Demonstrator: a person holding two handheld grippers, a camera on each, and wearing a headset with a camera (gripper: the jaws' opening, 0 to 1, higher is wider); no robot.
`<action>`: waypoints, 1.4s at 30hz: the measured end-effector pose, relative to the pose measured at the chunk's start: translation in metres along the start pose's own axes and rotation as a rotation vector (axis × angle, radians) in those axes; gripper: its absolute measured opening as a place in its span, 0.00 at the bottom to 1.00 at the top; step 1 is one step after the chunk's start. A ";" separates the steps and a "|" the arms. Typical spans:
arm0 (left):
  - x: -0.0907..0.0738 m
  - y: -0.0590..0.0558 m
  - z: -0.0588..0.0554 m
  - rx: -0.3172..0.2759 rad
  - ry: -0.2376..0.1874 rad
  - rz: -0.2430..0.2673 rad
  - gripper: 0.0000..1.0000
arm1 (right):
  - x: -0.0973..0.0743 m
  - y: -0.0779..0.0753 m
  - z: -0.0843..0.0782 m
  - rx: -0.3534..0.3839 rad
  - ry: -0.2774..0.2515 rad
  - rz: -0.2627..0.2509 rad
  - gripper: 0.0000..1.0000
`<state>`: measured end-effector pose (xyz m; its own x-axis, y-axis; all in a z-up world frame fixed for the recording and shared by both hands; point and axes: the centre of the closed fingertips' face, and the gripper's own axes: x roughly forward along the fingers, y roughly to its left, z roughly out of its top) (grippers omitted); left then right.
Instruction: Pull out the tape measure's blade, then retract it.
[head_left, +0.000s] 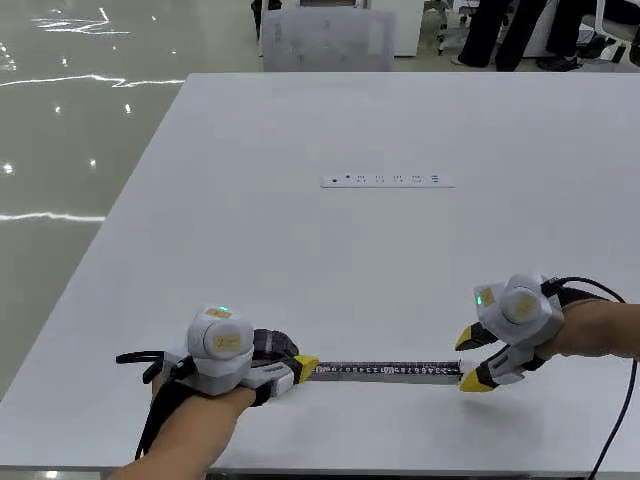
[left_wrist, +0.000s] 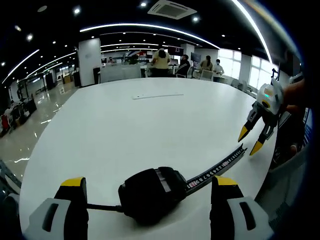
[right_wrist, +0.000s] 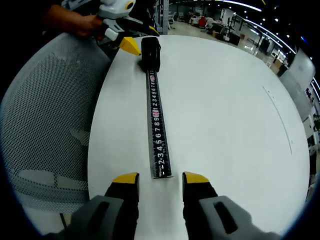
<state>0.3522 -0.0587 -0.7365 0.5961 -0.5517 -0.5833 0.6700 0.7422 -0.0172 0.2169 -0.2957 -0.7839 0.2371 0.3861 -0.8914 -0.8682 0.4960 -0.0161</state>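
While the left gripper (left_wrist: 149, 182), jaws open, straddles the tape measure case (left_wrist: 152, 194), the right gripper (right_wrist: 160, 178) hangs open by the blade tip (right_wrist: 162, 172)

Black case (left_wrist: 152, 192), black blade (right_wrist: 158, 135) numbered in white with a red mark, on a plain white tabletop (head_left: 380, 120). Pale grey left tongs (left_wrist: 149, 182) and right tongs (right_wrist: 160, 178) carry yellow tips. Grey mesh chair (right_wrist: 50, 125) at nine o'clock in the right gripper view.

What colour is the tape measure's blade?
The blade is black with white numbers; right gripper view shows best.
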 end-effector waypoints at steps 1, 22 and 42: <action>0.000 0.001 0.001 0.001 -0.001 0.002 1.00 | 0.001 -0.001 -0.001 -0.013 0.012 -0.004 0.30; 0.000 -0.004 -0.001 -0.002 0.002 -0.011 1.00 | 0.014 -0.002 -0.005 -0.058 0.085 0.045 0.15; 0.011 0.004 -0.017 -0.286 0.074 0.070 0.80 | 0.015 -0.002 -0.007 0.044 0.206 0.020 0.14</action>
<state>0.3546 -0.0554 -0.7567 0.5957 -0.4735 -0.6488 0.4703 0.8604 -0.1962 0.2193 -0.2964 -0.8008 0.1215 0.2314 -0.9652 -0.8507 0.5252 0.0189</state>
